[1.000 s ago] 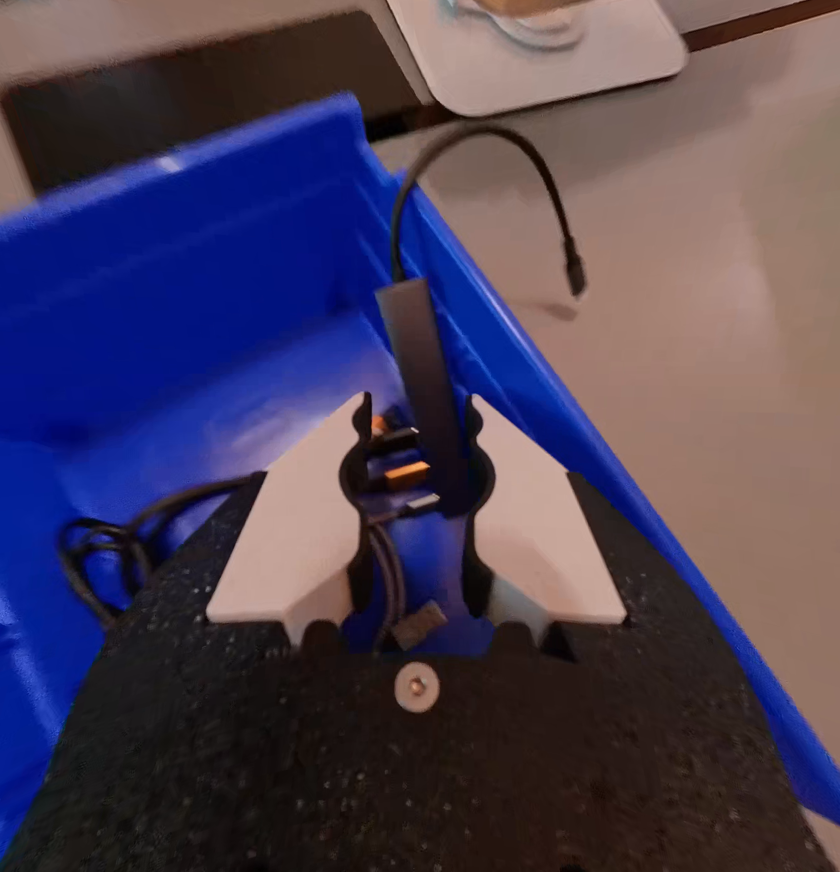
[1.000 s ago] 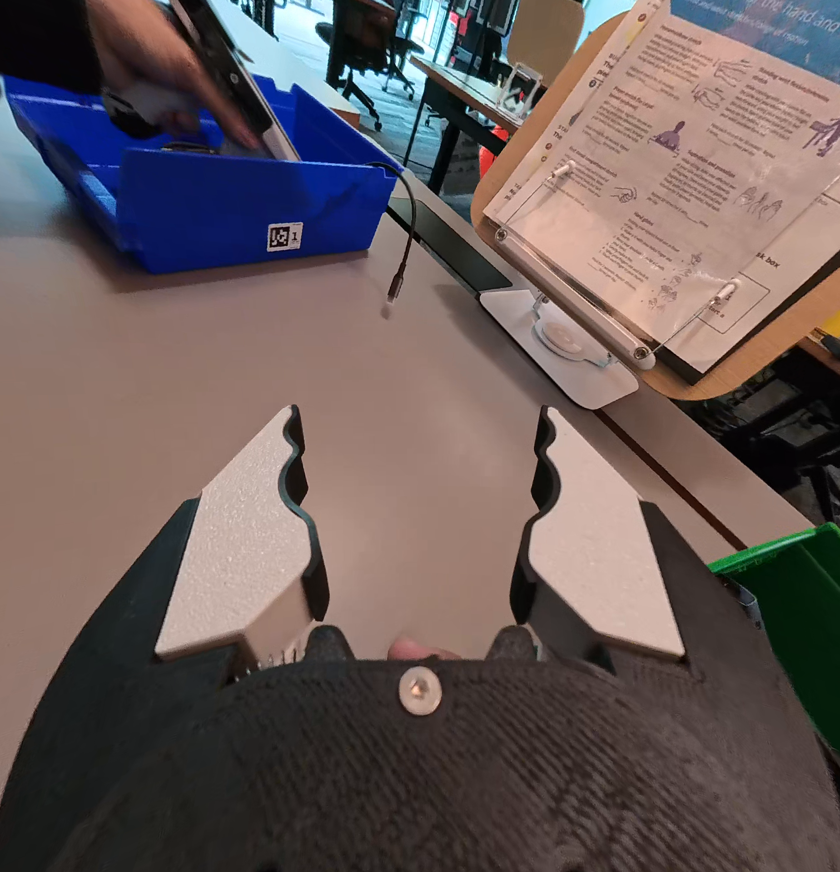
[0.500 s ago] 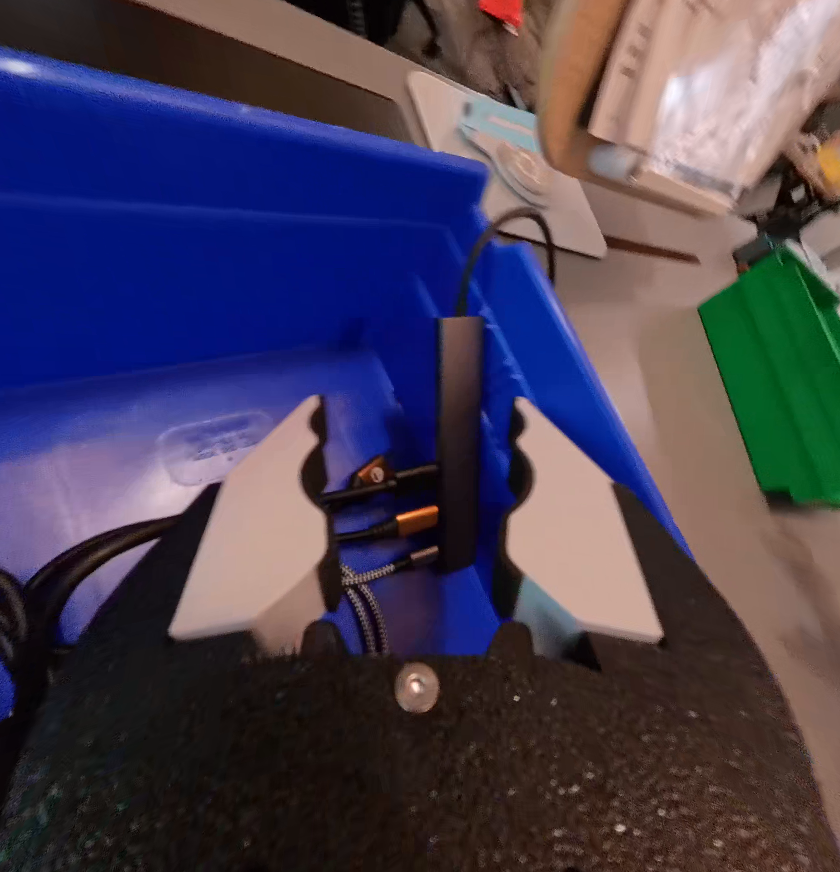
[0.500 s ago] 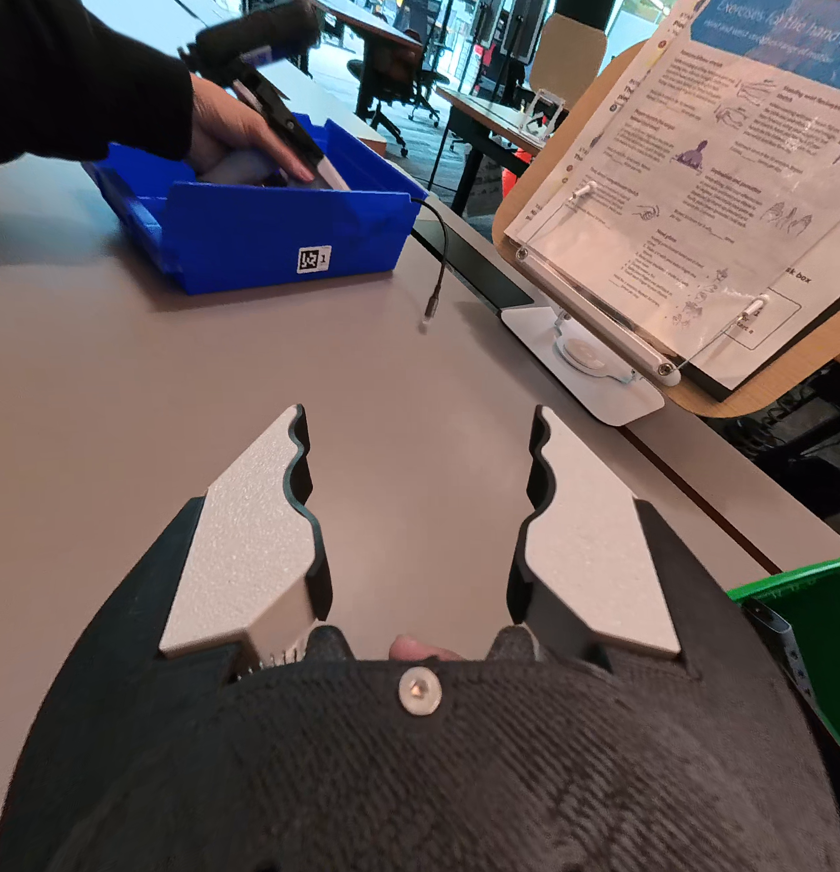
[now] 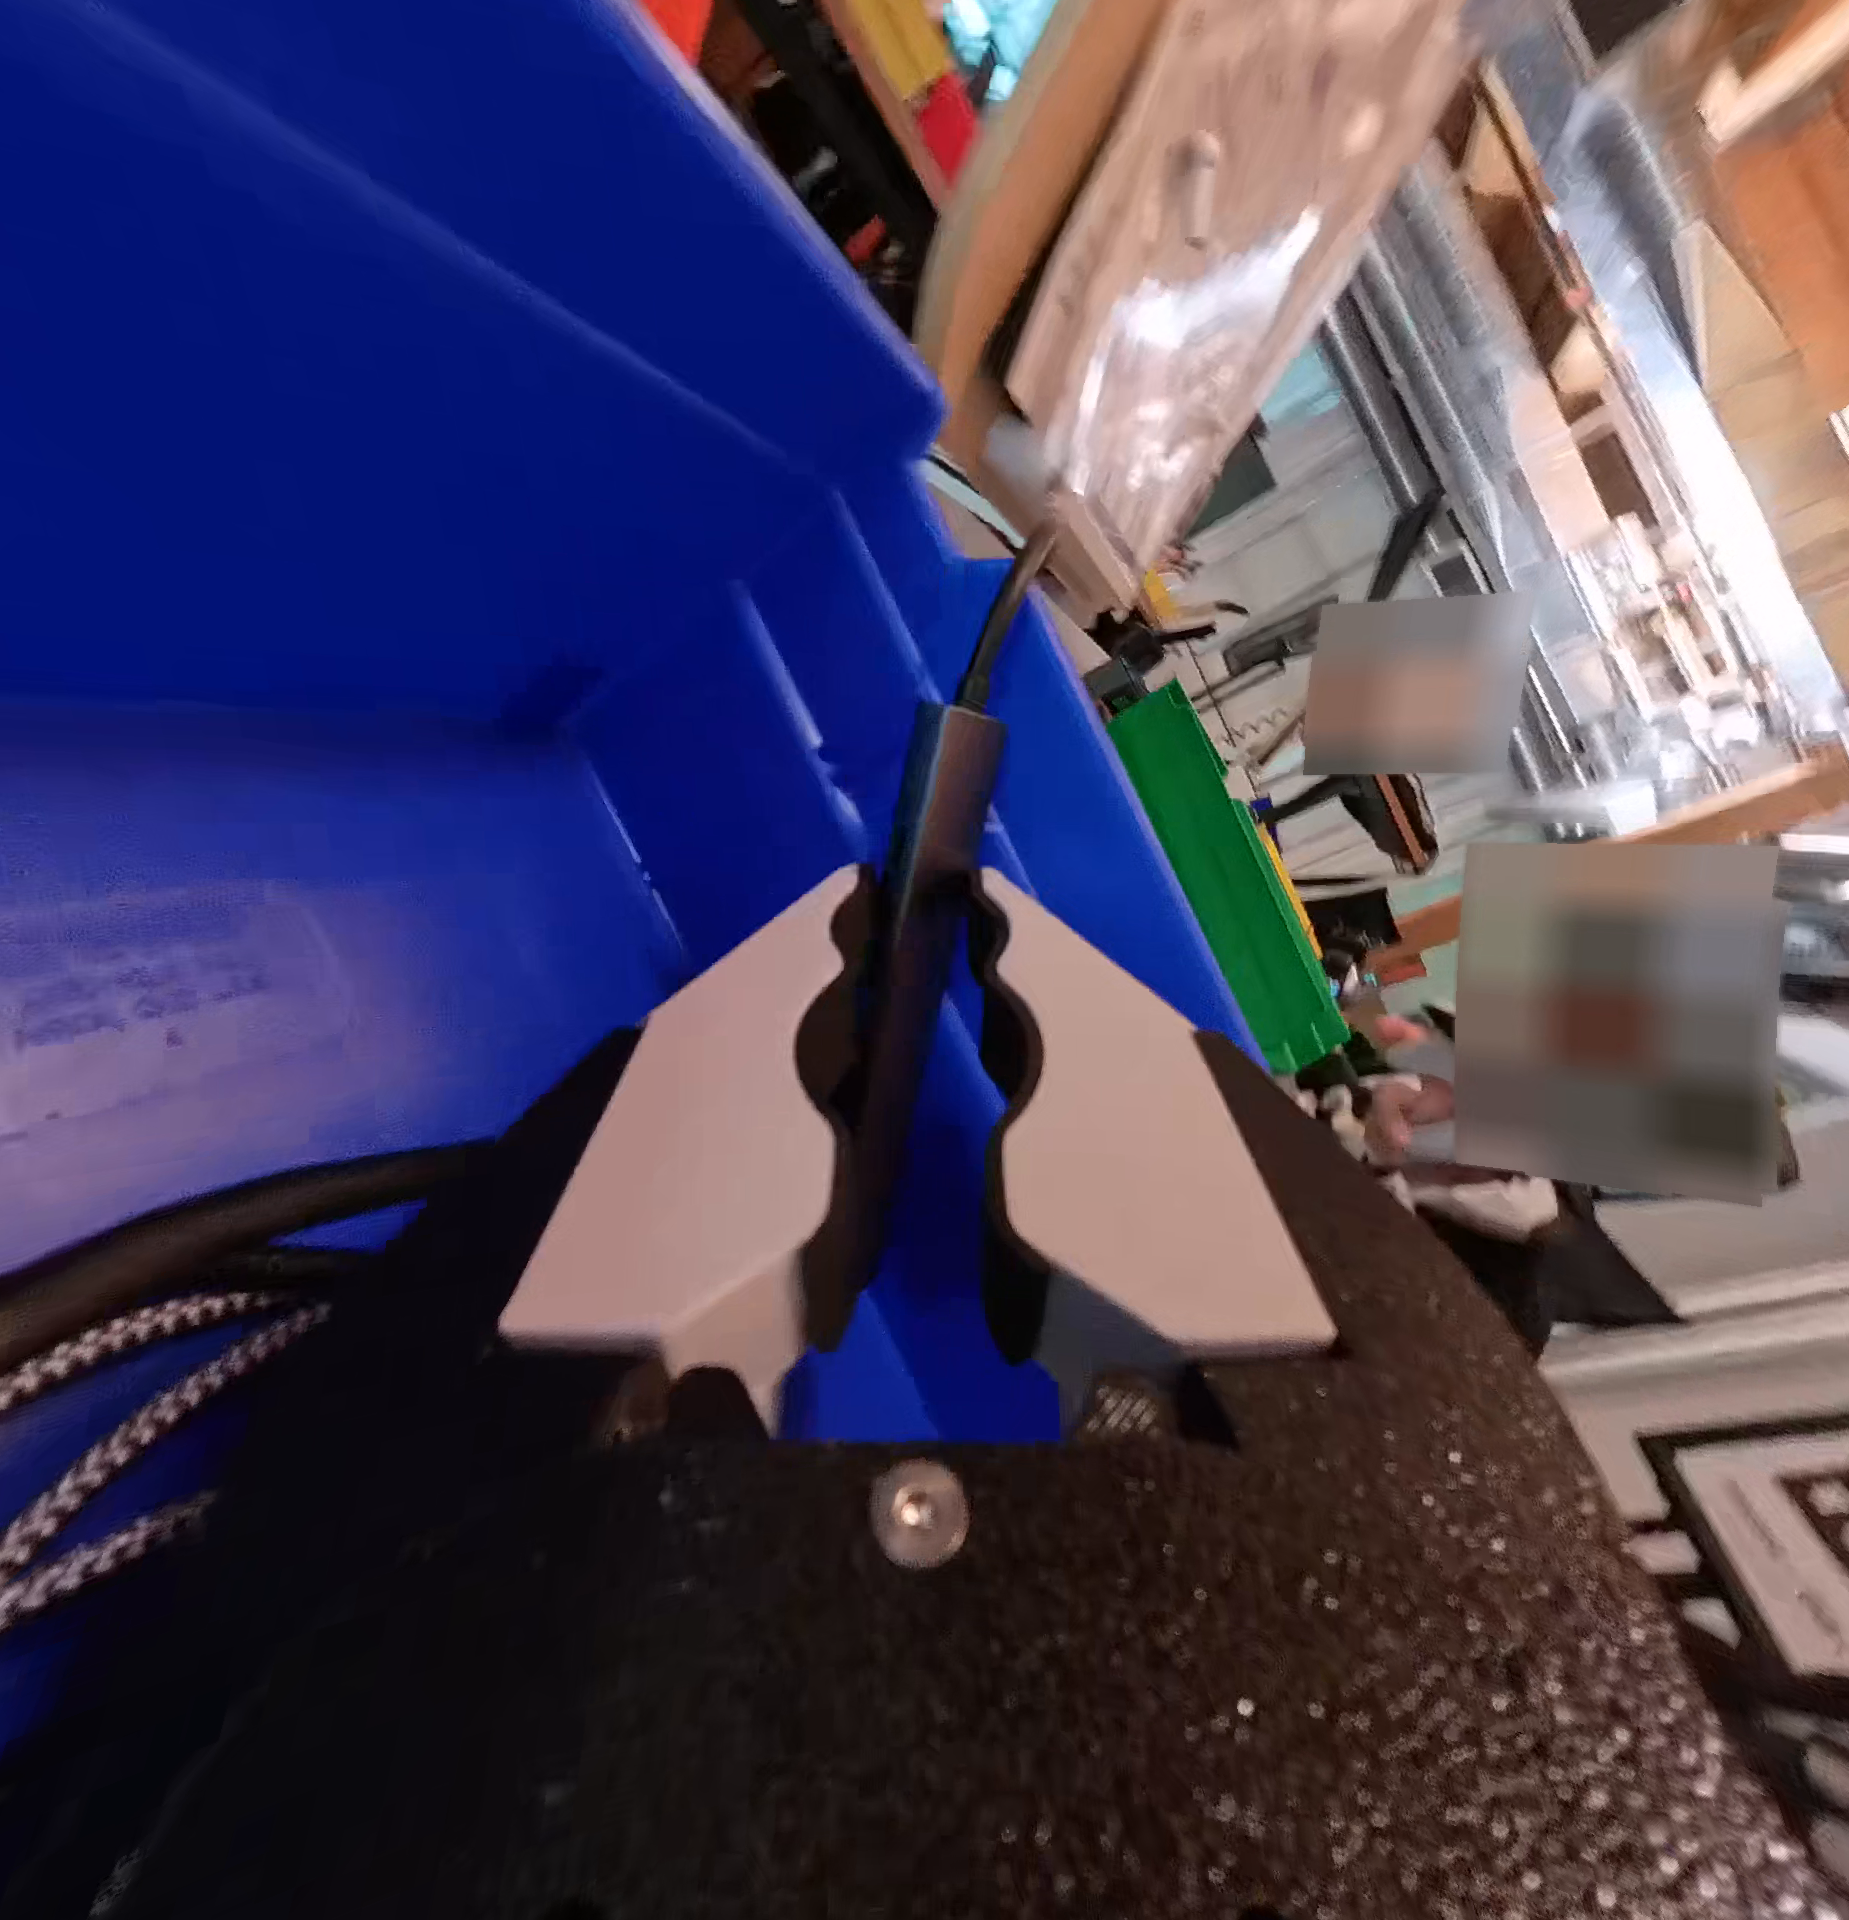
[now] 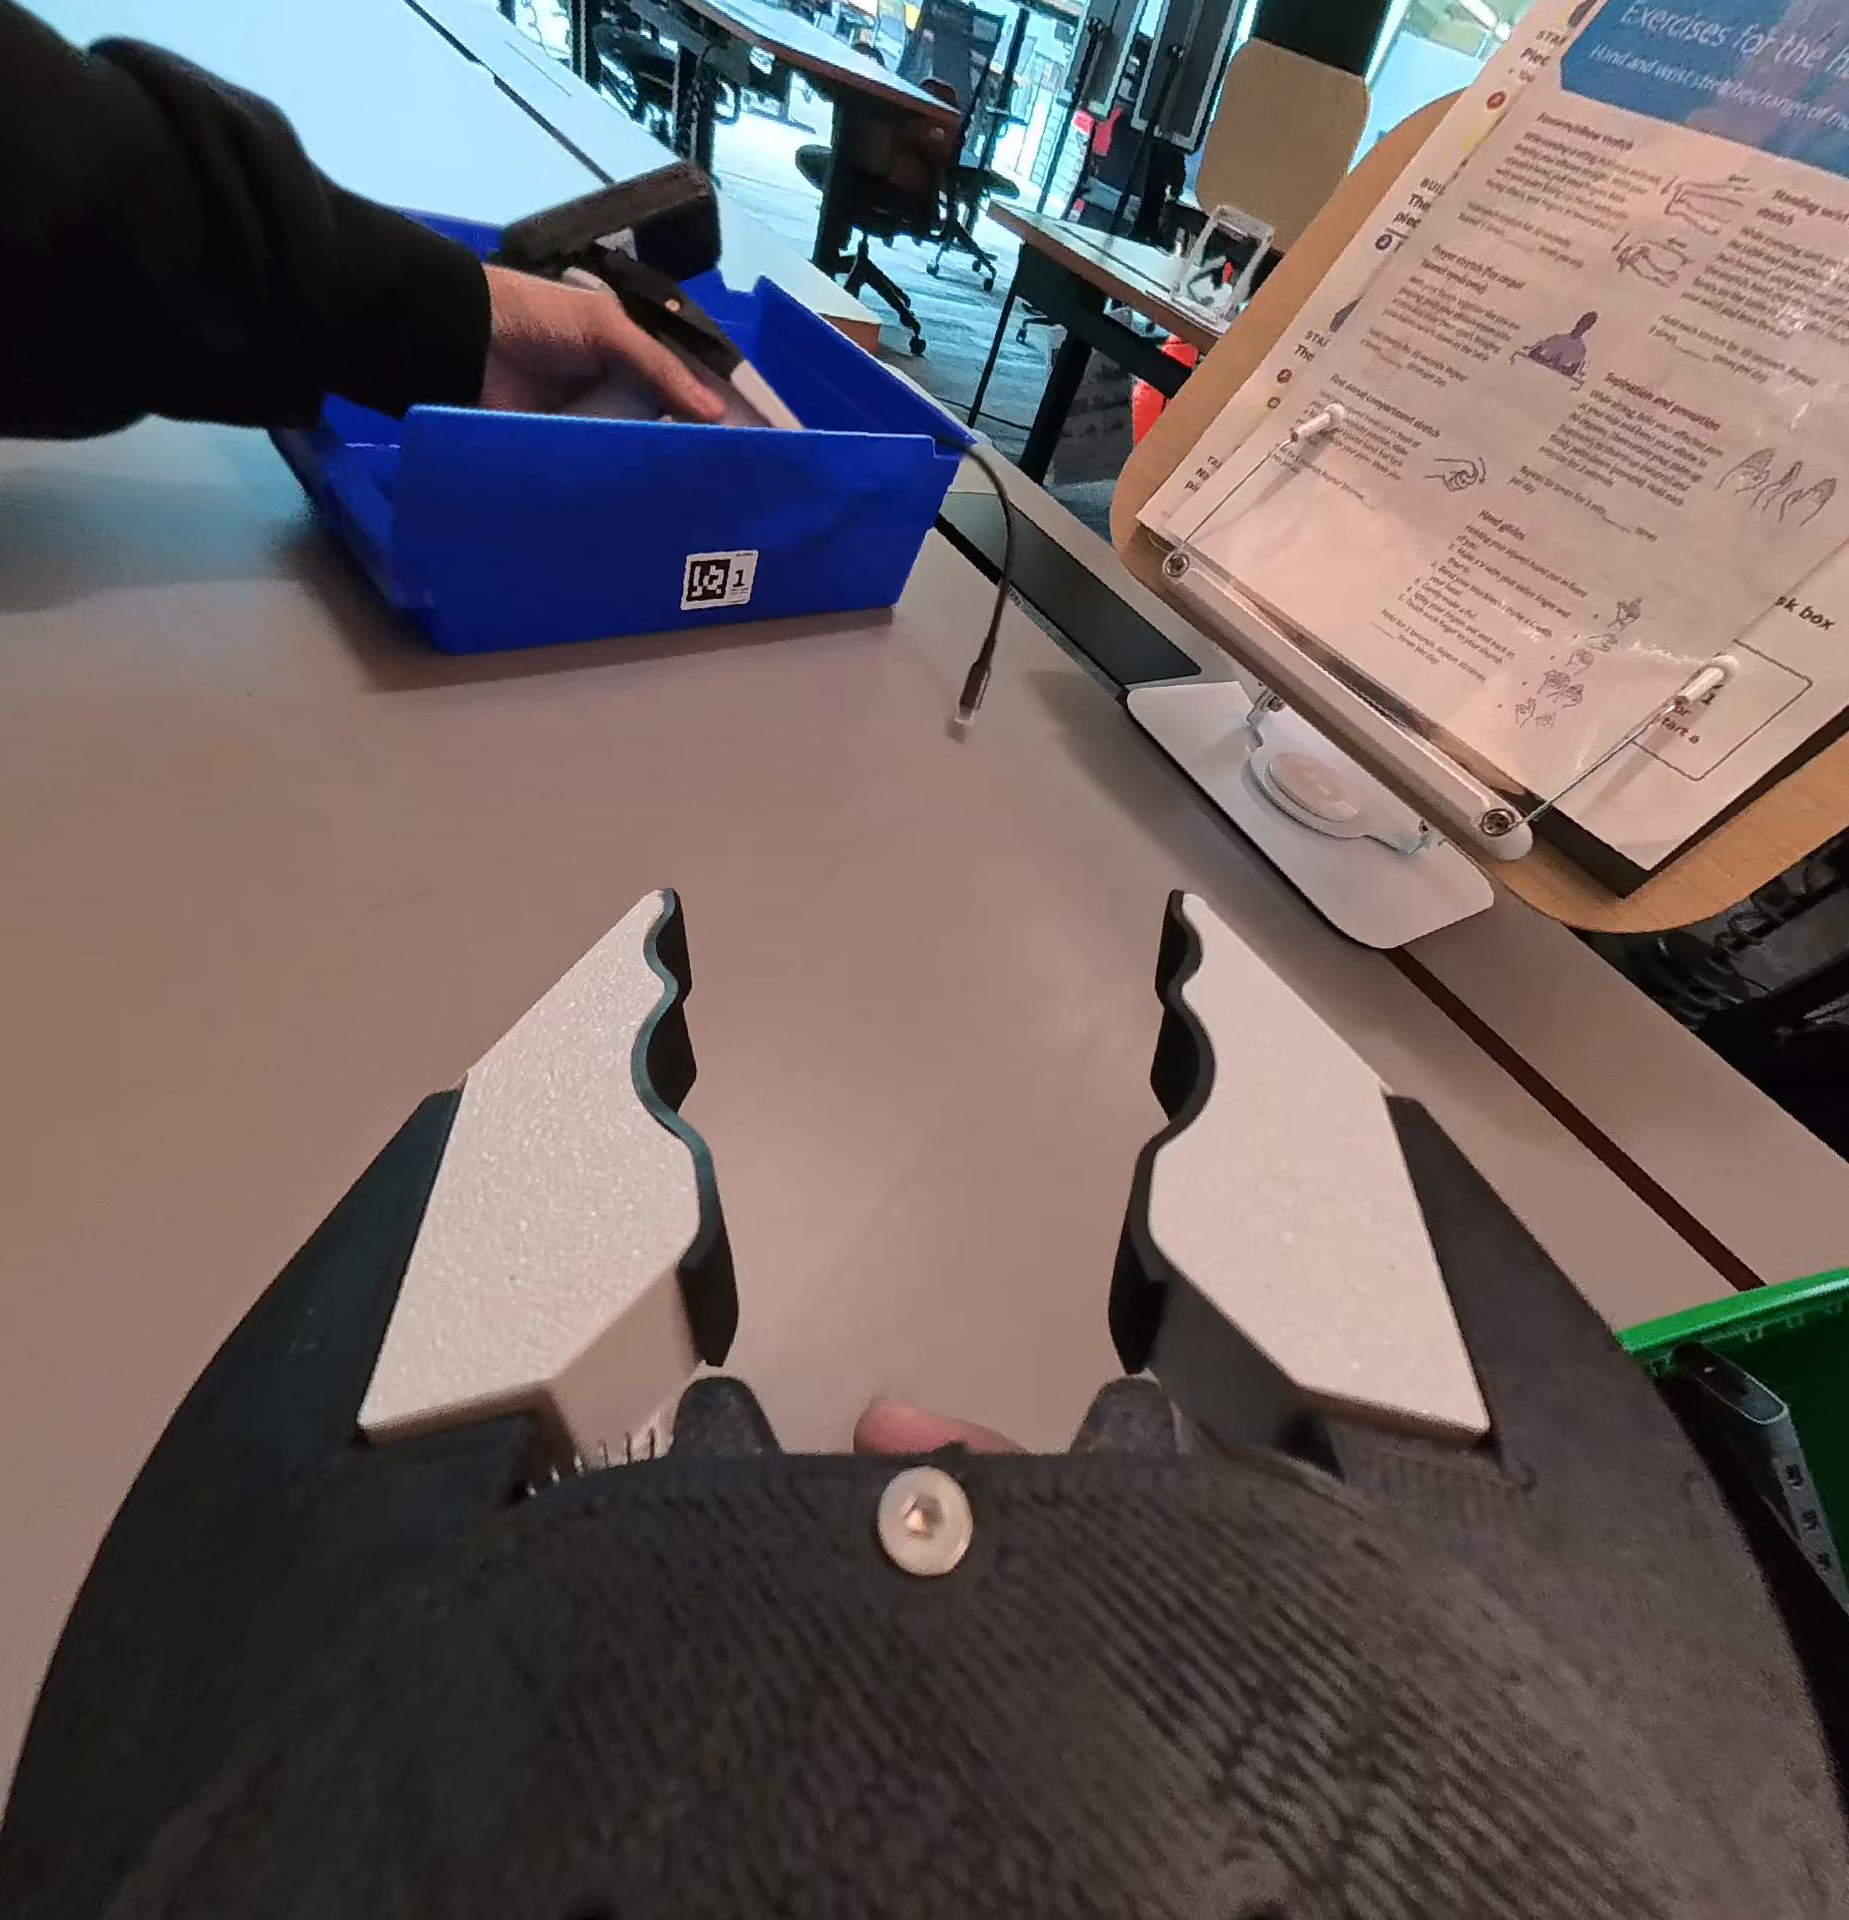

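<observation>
half a second ago our left gripper (image 5: 920, 914) stood wide around the slim dark hub (image 5: 941, 790); now its jaws have narrowed and pinch it, against the right wall of the blue bin (image 5: 380, 416) at the tabletop's (image 6: 380, 883) far left corner. our right gripper (image 6: 920, 935) hangs wide and empty over the near edge. a white code sticker (image 6: 719, 579) marks the bin's front; a printed sheet (image 6: 1522, 468) stands at the right edge.

Right hand-held gripper (image 6: 920, 1081) gapes above table (image 6: 276, 883); blue bin (image 6: 629, 520) well beyond
</observation>
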### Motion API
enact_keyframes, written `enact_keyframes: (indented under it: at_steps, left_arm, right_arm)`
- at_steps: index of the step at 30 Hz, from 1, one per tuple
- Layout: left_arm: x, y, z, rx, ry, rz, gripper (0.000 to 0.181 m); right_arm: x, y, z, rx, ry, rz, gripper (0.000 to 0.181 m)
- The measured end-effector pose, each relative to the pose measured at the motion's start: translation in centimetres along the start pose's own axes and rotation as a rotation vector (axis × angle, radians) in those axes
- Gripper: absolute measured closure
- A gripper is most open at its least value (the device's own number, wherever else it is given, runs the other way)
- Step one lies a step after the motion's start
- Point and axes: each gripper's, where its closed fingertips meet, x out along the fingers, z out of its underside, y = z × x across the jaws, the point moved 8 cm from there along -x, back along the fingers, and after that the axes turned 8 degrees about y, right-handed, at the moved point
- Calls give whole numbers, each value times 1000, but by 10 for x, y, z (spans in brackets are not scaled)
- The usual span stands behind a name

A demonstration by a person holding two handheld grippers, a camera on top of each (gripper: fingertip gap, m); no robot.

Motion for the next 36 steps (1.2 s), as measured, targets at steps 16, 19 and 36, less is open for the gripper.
enact_keyframes:
  at_steps: [16, 19, 36]
  left_arm:
    - [-34, 191, -56, 676, 189, 238, 170]
    - [-33, 248, -43, 622, 228, 376, 170]
    - [35, 406, 125, 349, 142, 894, 171]
  right_arm:
    - [-7, 6, -19, 21, 102, 101, 97]
    - [2, -6, -38, -12, 190, 135, 104]
    - [-34, -60, -133, -57, 793, 193, 154]
